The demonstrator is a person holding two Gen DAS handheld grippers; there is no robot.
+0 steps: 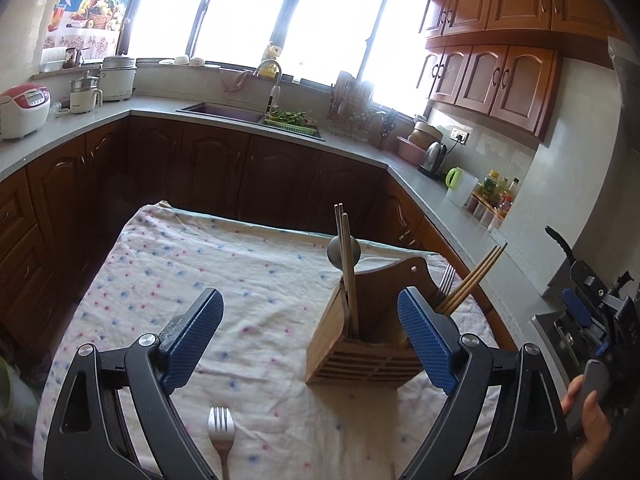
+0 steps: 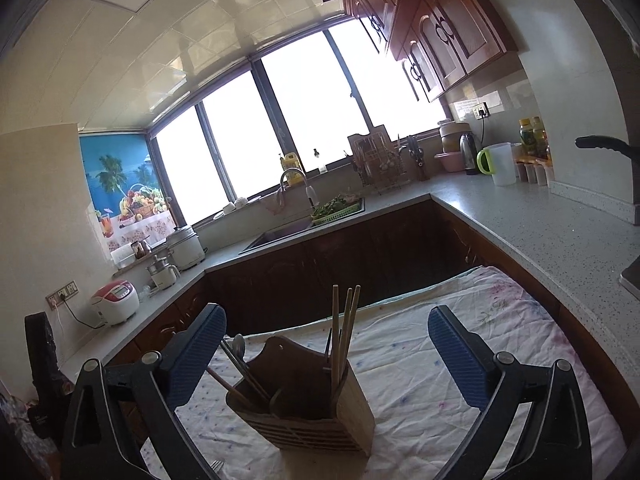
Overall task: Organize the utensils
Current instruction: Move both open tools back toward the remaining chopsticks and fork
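A wooden utensil holder (image 1: 368, 332) stands on a cloth-covered table (image 1: 240, 280). It holds chopsticks (image 1: 346, 264), a spoon (image 1: 343, 250), a fork (image 1: 445, 280) and more chopsticks (image 1: 476, 276). A loose metal fork (image 1: 221, 436) lies on the cloth near the front edge, between my left gripper's fingers. My left gripper (image 1: 310, 340) is open and empty, above the table, with its right finger beside the holder. My right gripper (image 2: 326, 354) is open and empty, just above and behind the holder (image 2: 308, 408), which shows chopsticks (image 2: 344, 332) and a spoon (image 2: 239, 346).
The right gripper and the hand holding it show at the right edge of the left wrist view (image 1: 596, 340). Kitchen counters (image 1: 440, 196) wrap around the table, with a sink (image 1: 256, 114), rice cooker (image 1: 22, 110), kettle (image 1: 434, 158) and bottles (image 1: 494, 192).
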